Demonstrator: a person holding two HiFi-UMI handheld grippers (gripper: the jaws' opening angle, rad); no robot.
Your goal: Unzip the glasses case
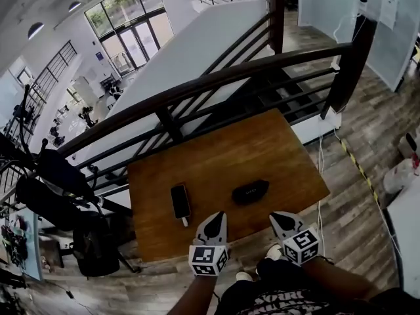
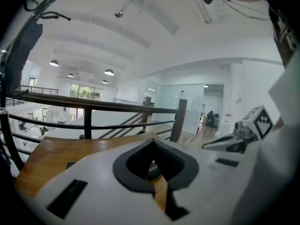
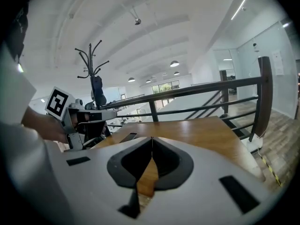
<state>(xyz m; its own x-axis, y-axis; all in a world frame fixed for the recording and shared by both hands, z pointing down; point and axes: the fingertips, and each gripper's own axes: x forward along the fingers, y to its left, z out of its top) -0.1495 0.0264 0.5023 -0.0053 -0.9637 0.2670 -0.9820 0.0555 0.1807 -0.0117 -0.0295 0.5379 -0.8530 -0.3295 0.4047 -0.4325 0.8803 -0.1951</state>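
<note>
A black zipped glasses case (image 1: 250,191) lies on the wooden table (image 1: 223,156), right of centre. My left gripper (image 1: 214,223) hovers at the table's near edge, just short of the case and to its left, jaws closed with nothing between them. My right gripper (image 1: 283,222) hangs at the near edge to the case's right, also shut and empty. In the left gripper view a sliver of the case (image 2: 153,169) shows through the gap in front of the left gripper (image 2: 155,150). The right gripper view shows only bare wood past the right gripper (image 3: 152,146).
A black phone (image 1: 180,201) lies flat left of the case, near the left gripper. A dark railing (image 1: 197,90) runs behind the table above a stairwell. A coat stand with dark bags (image 1: 59,182) is at the left. White cables (image 1: 320,176) trail off the table's right side.
</note>
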